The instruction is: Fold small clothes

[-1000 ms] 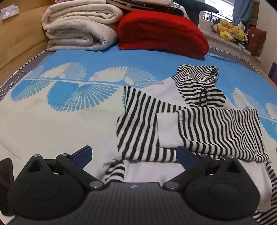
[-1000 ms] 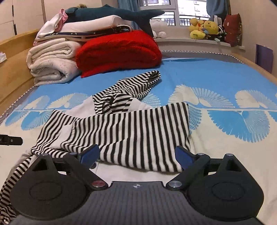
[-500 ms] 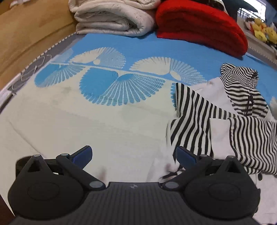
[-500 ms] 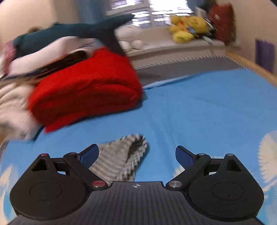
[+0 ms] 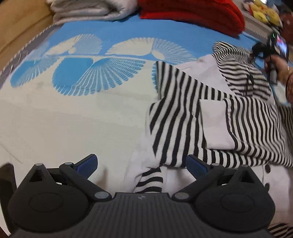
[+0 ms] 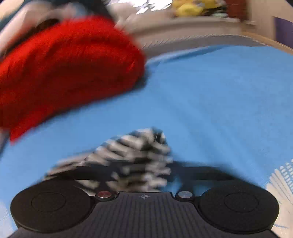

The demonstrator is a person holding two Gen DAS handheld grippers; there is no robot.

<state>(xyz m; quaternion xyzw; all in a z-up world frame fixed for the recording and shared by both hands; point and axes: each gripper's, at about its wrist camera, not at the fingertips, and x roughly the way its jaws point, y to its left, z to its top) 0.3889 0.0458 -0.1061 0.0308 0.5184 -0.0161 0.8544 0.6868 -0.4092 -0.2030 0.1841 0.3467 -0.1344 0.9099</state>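
Striped hooded garment (image 5: 216, 117) lies part-folded on the bed (image 5: 73, 119). Left hand-held gripper (image 5: 141, 165) stands wide over its hem, gripping nothing. Right hand-held gripper (image 6: 144, 175) is closing on the striped hood (image 6: 139, 146).

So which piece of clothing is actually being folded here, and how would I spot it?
Start from the bed with the blue fan-patterned cover, where a red folded blanket and a white one lie at the far end. In front of the red blanket lies a small hooded top. It alone has black and white stripes, with plain white panels.
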